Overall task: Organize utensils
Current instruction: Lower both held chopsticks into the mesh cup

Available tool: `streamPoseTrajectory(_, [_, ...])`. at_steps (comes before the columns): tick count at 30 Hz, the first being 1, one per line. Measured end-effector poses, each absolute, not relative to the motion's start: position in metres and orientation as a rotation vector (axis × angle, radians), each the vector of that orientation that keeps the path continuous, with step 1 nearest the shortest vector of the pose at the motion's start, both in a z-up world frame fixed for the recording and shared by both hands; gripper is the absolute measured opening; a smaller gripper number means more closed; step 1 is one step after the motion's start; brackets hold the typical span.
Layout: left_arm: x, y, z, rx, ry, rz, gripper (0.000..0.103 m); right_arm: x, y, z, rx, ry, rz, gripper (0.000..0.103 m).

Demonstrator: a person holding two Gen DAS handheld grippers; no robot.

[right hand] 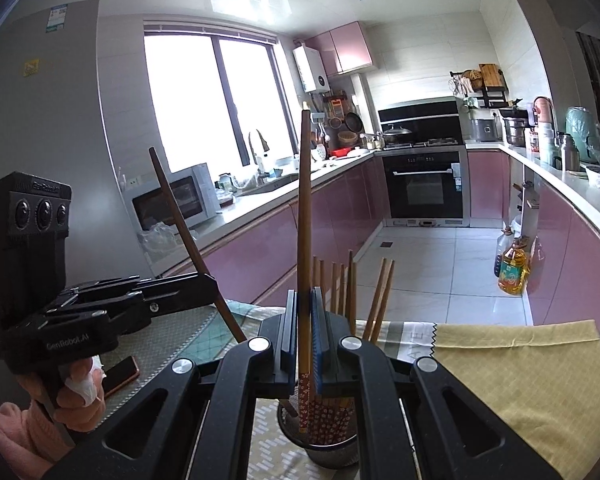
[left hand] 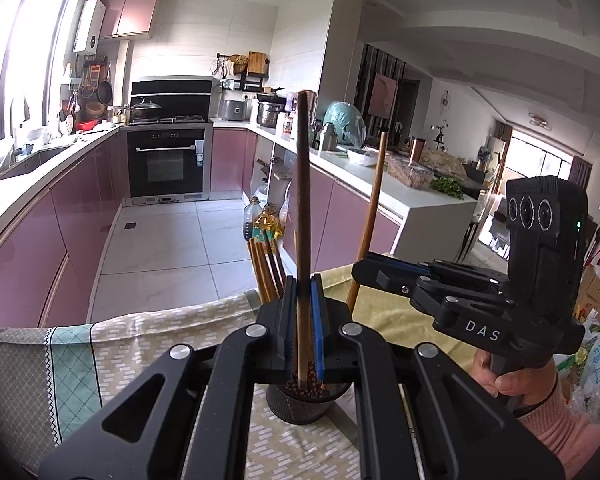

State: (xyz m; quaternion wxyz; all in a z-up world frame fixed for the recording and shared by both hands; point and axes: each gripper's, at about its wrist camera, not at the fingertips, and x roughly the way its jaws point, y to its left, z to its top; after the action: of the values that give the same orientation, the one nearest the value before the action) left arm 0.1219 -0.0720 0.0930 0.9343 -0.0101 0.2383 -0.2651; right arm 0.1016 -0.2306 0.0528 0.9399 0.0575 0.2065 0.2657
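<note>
Left wrist view: the left gripper [left hand: 303,320] is clamped on one dark brown chopstick [left hand: 302,208], which stands almost upright with its patterned lower end down in the black mesh utensil holder [left hand: 306,402] at six o'clock. More chopsticks [left hand: 265,270] lean out of the holder toward eleven o'clock. At three o'clock the right gripper [left hand: 364,266] reaches in sideways, its jaws closed on a lighter brown chopstick [left hand: 370,216] that slants up toward one o'clock. A hand [left hand: 508,380] in a pink sleeve grasps its handle. The patterned tablecloth [left hand: 112,352] covers the table. Only this view shows the living room at two o'clock.

Right wrist view: the right gripper [right hand: 303,322] pinches its chopstick [right hand: 304,216] upright, the red flowered tip inside the holder [right hand: 332,456] among others like it [right hand: 340,416]. At nine o'clock the left gripper [right hand: 212,280] grips the dark chopstick [right hand: 188,236], tilted toward eleven o'clock. Seen only here: a phone [right hand: 120,374] on the cloth at eight o'clock, a microwave [right hand: 172,200] and a yellow cloth [right hand: 516,364] at four o'clock.
</note>
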Motion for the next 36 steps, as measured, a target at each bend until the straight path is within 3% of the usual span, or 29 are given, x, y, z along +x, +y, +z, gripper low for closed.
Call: streamPoseTrajectory(36, [0.156, -0.084, 0.041, 0.003, 0.672, -0.558, 0.008, 0.130, -0.231, 0.003, 0.124, 0.589, 0.521, 0.006])
